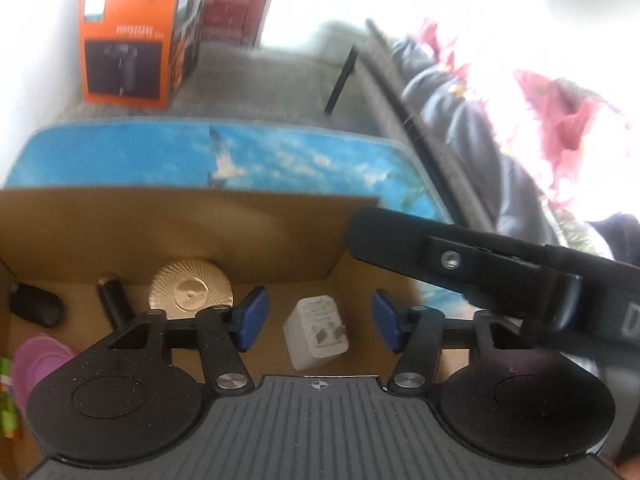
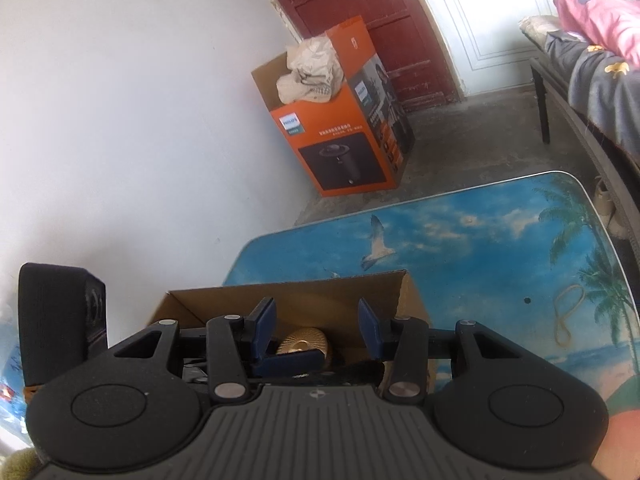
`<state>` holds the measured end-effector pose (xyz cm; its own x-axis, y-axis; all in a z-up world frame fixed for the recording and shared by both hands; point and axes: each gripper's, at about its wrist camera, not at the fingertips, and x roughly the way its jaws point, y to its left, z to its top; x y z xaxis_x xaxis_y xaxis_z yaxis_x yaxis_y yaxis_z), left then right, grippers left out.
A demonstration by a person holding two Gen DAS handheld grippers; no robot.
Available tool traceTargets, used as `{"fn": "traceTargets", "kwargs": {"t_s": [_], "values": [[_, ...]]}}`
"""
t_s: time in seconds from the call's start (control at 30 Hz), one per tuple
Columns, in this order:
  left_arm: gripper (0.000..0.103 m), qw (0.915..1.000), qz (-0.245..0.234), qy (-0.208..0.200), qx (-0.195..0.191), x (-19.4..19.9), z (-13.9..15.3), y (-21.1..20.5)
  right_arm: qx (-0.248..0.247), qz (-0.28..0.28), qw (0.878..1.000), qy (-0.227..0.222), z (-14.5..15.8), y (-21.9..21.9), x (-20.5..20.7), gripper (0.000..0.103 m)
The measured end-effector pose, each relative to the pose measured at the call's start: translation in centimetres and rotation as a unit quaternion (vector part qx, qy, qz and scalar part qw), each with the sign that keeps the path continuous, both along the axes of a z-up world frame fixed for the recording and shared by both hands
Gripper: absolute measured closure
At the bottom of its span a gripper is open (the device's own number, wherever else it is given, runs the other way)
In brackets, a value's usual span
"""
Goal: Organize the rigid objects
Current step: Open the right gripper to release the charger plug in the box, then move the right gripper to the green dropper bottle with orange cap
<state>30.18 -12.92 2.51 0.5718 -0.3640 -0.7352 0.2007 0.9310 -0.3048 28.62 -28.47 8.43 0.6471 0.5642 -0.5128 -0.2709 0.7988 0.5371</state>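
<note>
Inside the cardboard box (image 1: 168, 232), on its floor, the white plug adapter (image 1: 316, 334) lay on its side, prongs facing my left claw (image 1: 316, 320). It sat between the two blue pads (image 1: 251, 318), with a clear gap of box floor on either side; neither pad touched it. My left claw stood moderately wide and held nothing. Whether the adapter was level with the pads or somewhat below them I could not tell from the left wrist view.

Left of the adapter, against the back wall of the box, leaned a gold ribbed disc (image 1: 190, 294), partly behind my left claw's left finger. Further left lay a dark cylinder (image 1: 114, 300) and a black rounded object (image 1: 36, 308); a pink item (image 1: 38, 360) sat at the near left edge. The box rested on the blue seaside-print table (image 1: 120, 160).

My right claw (image 2: 317, 328) hung above the near edge of the same box (image 2: 280, 300), its pads partly apart with nothing gripped between them. Through that gap I saw the gold disc (image 2: 304, 346) and, below it, one blue pad of the left claw (image 2: 288, 362). A rubber band (image 2: 566, 314) lay on the table (image 2: 460, 220) well to the right. An orange carton (image 2: 340, 144) stood on the floor by the wall
</note>
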Motion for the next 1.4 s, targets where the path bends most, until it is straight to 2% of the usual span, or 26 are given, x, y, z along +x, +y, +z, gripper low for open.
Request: {"fn": "traceTargets", "kwargs": {"t_s": [0.03, 0.13, 0.17, 0.27, 0.43, 0.6, 0.73, 0.9, 1.0, 1.1, 1.17, 1.4], "values": [[0.035, 0.9999, -0.003, -0.014, -0.001, -0.9, 0.7, 0.4, 0.013, -0.003, 1.0, -0.007, 0.4, -0.5, -0.9, 0.054], [0.026, 0.9983, -0.016, -0.057, -0.004, -4.5, 3.0, 1.4, 0.053, -0.004, 0.998, -0.033, 1.6, -1.9, -4.5, 0.053], [0.019, 0.9974, -0.022, -0.068, -0.003, -5.9, 3.6, 1.7, 0.065, -0.004, 0.997, -0.042, 1.9, -2.3, -5.9, 0.053], [0.005, 0.9931, -0.047, -0.107, -0.005, -10.8, 4.5, 2.7, 0.085, 0.001, 0.995, -0.061, 2.1, -2.8, -10.1, 0.042], [0.001, 0.9884, -0.054, -0.142, -0.007, -18.5, 3.1, 5.0, 0.102, 0.014, 0.994, -0.038, -0.1, -1.8, -15.2, 0.042], [0.0, 0.9894, -0.033, -0.142, 0.009, -23.9, -0.2, 7.1, 0.117, 0.024, 0.993, 0.021, -4.1, 0.9, -17.8, 0.041], [0.0, 0.9882, -0.006, -0.145, 0.048, -26.1, -2.5, 8.3, 0.114, 0.034, 0.992, 0.046, -6.2, 3.7, -18.3, 0.041], [0.004, 0.9827, -0.003, -0.147, 0.113, -26.1, -5.3, 7.8, 0.061, 0.073, 0.995, 0.019, -5.7, 8.6, -18.4, 0.042], [0.009, 0.979, 0.008, -0.154, 0.133, -25.6, -6.3, 7.9, 0.024, 0.097, 0.995, 0.003, -5.5, 11.4, -18.0, 0.045], [0.017, 0.978, 0.018, -0.159, 0.133, -24.9, -6.9, 8.2, -0.013, 0.117, 0.993, -0.014, -5.3, 13.7, -17.6, 0.049], [0.027, 0.9781, 0.024, -0.158, 0.134, -24.5, -7.3, 8.4, -0.026, 0.13, 0.991, -0.02, -5.4, 14.8, -17.4, 0.051], [0.031, 0.9795, 0.03, -0.156, 0.124, -24.0, -8.0, 9.0, -0.046, 0.155, 0.987, -0.025, -5.8, 16.8, -16.4, 0.056]]}}
